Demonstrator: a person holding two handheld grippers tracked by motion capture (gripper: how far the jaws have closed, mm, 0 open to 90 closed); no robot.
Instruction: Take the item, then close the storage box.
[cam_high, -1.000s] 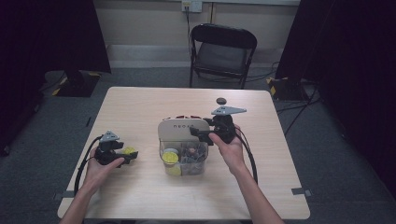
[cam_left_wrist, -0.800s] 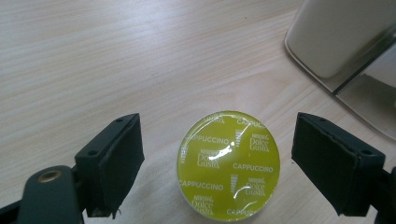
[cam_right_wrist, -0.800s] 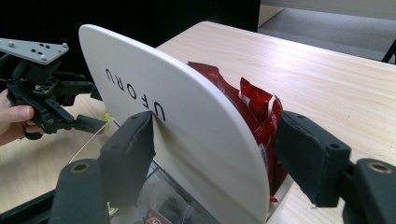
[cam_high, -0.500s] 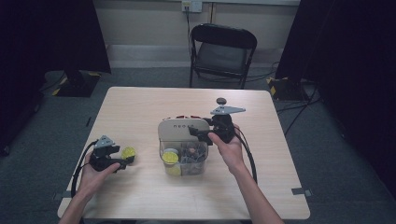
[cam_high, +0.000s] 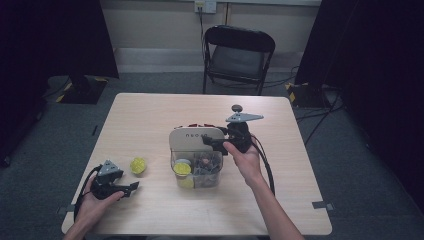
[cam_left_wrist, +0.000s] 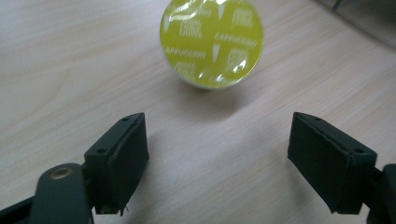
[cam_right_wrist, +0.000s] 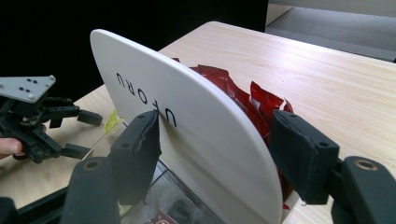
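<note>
High view: the left tongs (cam_high: 131, 188) had been drawn back, released, from the yellow capsule (cam_high: 138, 165) left on the table (cam_high: 150, 115); the right tongs (cam_high: 209, 142) had just been closing around the white lid (cam_high: 195, 137), one pad touching.

left gripper (cam_high: 131, 188): black | fingers (cam_left_wrist: 122, 154): foam-padded | grey three-cornered plate, black cable

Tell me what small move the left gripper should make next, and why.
Probably ease the left gripper forward until its open jaws stand on either side of the yellow coffee capsule, then close. The capsule lies on the table just ahead of the jaws with nothing between them. The right gripper straddles the raised white lid of the clear box, which already holds a capsule.
</note>
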